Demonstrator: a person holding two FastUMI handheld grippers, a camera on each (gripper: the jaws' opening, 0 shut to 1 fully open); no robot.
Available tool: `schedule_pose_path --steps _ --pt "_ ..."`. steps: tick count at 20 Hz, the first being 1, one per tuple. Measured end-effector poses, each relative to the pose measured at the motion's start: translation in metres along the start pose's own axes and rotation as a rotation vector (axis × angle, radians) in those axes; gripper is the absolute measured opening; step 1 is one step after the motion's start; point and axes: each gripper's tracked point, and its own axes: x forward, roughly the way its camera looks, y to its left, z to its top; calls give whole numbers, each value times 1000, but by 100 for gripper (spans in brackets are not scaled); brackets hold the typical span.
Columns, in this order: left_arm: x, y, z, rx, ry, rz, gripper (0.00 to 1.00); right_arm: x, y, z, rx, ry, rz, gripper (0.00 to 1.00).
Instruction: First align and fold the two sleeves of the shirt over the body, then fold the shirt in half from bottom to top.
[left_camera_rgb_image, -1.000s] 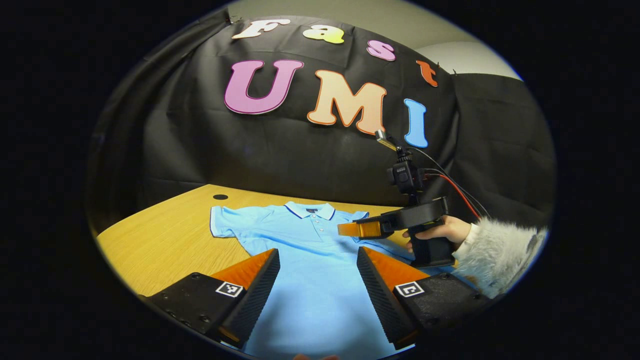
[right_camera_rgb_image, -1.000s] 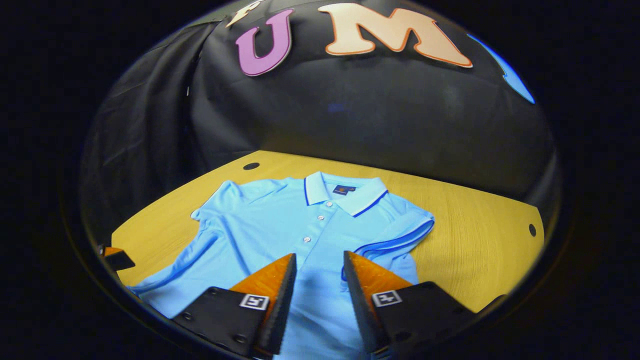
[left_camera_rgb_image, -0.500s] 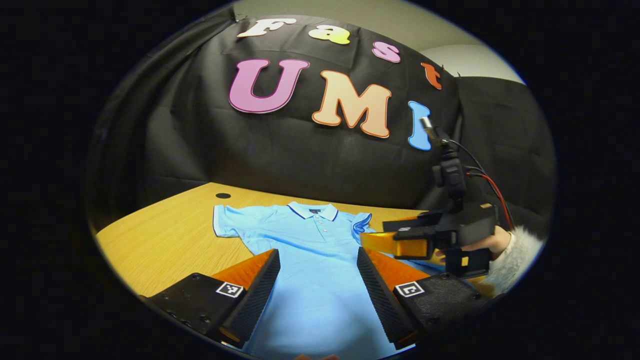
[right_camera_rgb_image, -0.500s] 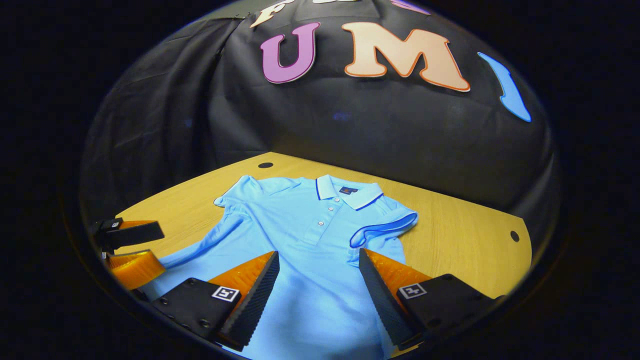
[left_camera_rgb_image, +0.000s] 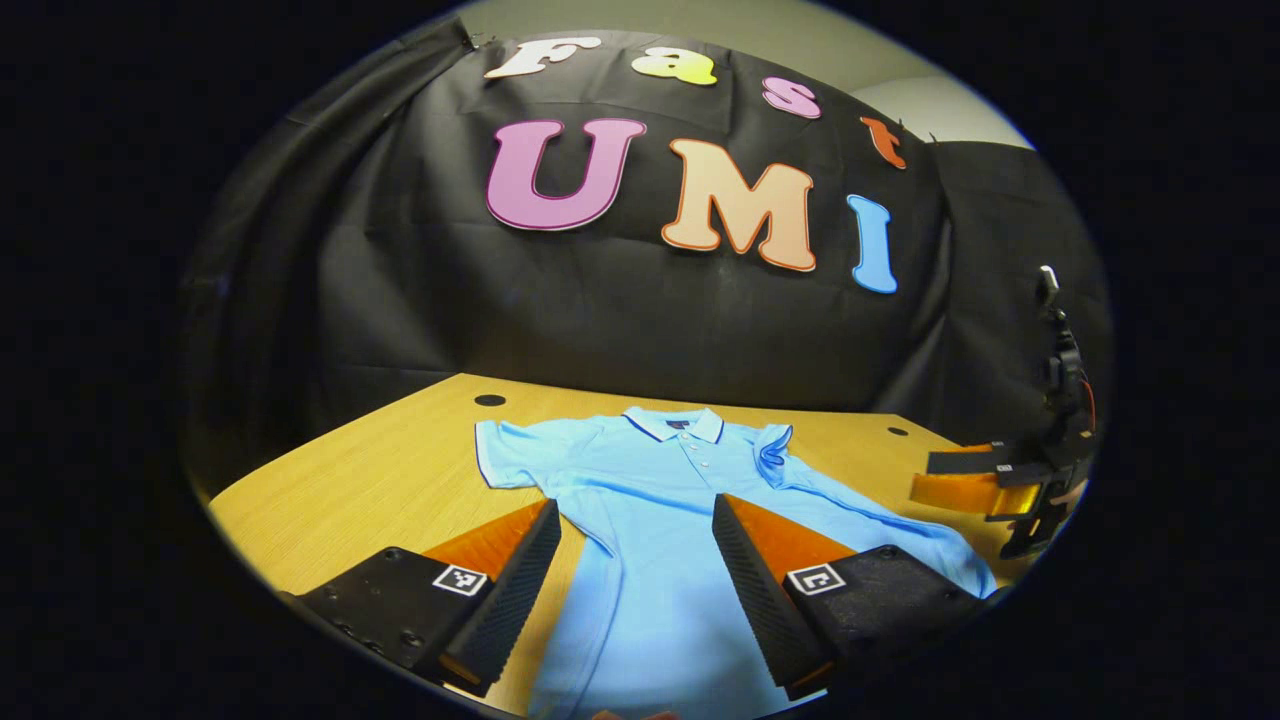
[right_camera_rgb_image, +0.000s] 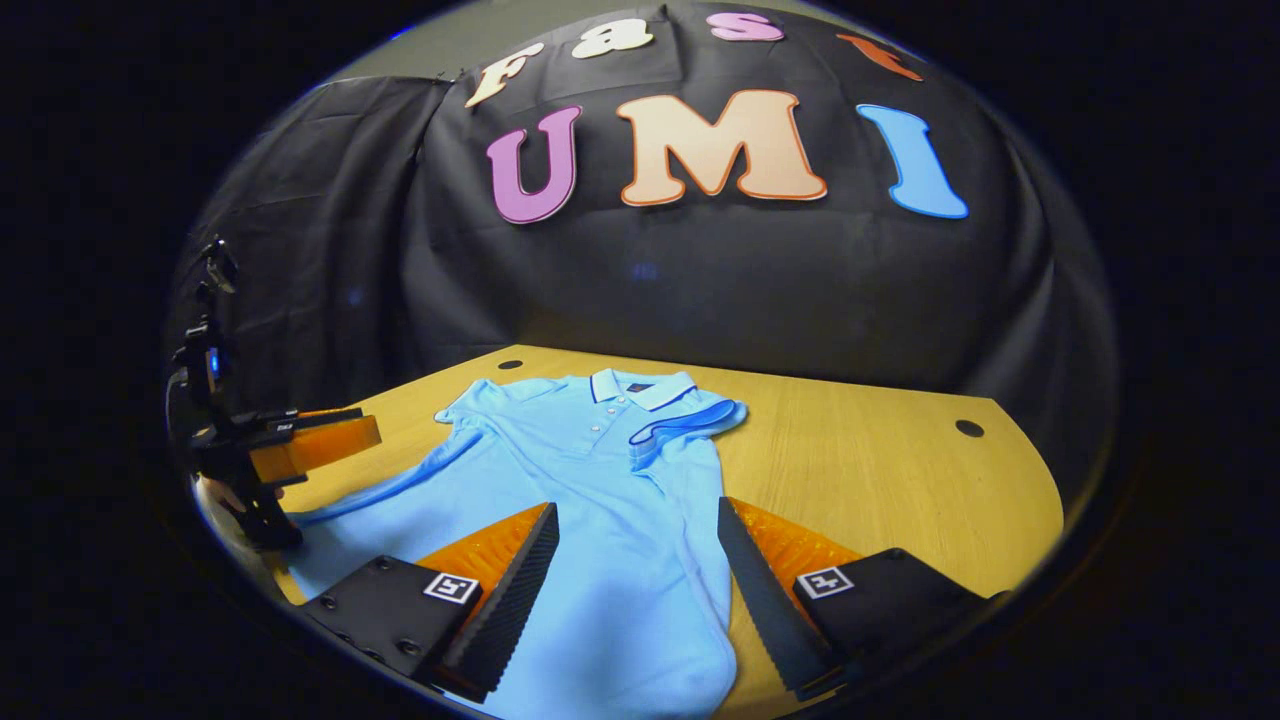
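A light blue polo shirt (left_camera_rgb_image: 660, 480) lies face up on the wooden table (left_camera_rgb_image: 380, 480), collar (left_camera_rgb_image: 676, 424) toward the wall. One short sleeve (left_camera_rgb_image: 505, 460) is spread flat; the other sleeve (right_camera_rgb_image: 685, 424) lies folded over the chest beside the collar (right_camera_rgb_image: 640, 386). My left gripper (left_camera_rgb_image: 635, 503) hovers open over the shirt's lower body, nothing between its fingers. Over the shirt's lower side, my right gripper (right_camera_rgb_image: 636, 507) is also open and empty. Each gripper shows in the other's view: the right gripper (left_camera_rgb_image: 925, 477) at the far right, the left gripper (right_camera_rgb_image: 365, 423) at the far left.
The table (right_camera_rgb_image: 880, 480) has small round holes near its back corners (right_camera_rgb_image: 968, 428) (left_camera_rgb_image: 489, 400). Black cloth hangs close behind it. Bare wood stretches on both sides of the shirt (right_camera_rgb_image: 600, 560).
The right gripper has opened wider and drawn back to the right, away from the sleeve now folded over the chest. The left gripper has shifted slightly; it stays open.
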Motion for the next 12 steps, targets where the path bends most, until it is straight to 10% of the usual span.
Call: schedule_pose_path --steps 12 --pt "65 81 59 172 73 125 92 -79 -35 -9 40 -75 -67 100"
